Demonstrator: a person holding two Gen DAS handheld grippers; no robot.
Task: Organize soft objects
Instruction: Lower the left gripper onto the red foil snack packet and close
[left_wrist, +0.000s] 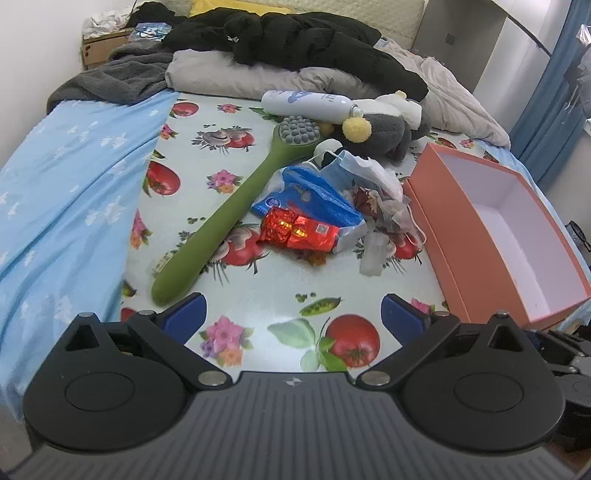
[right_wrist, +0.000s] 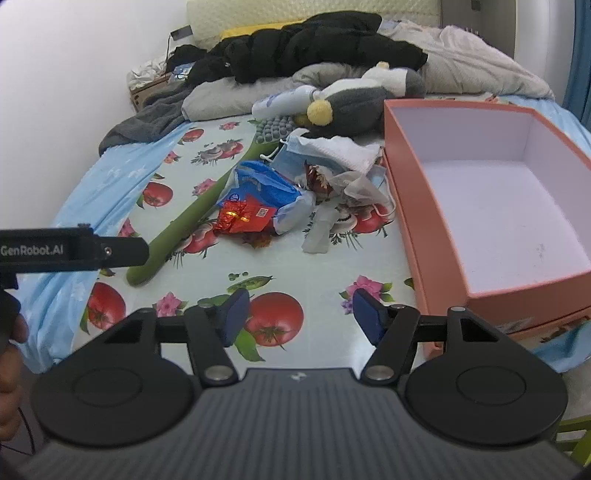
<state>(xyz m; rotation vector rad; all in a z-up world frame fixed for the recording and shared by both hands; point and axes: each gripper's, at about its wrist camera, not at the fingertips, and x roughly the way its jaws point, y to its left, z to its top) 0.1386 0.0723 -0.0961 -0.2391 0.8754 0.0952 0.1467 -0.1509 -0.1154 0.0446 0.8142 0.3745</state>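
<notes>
- Now the left gripper (left_wrist: 293, 314), bottom centre of its view, is spread wide and holds nothing.
- Likewise the right gripper (right_wrist: 301, 314) is spread and holds nothing.
- Grey plush toy (right_wrist: 354, 105) lies upper centre, touching the pink box (right_wrist: 413, 221) at right.
- Face masks (right_wrist: 332, 149) sit mid-frame beside the box.

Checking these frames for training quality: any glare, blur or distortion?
Left wrist: glare on the glossy cloth between the open left claw tips; the red packet clips to yellow; fisheye bends the bed's edges. Right wrist: softer sheen ahead of the open right claw; the box walls bow; far bedding is soft.
</notes>
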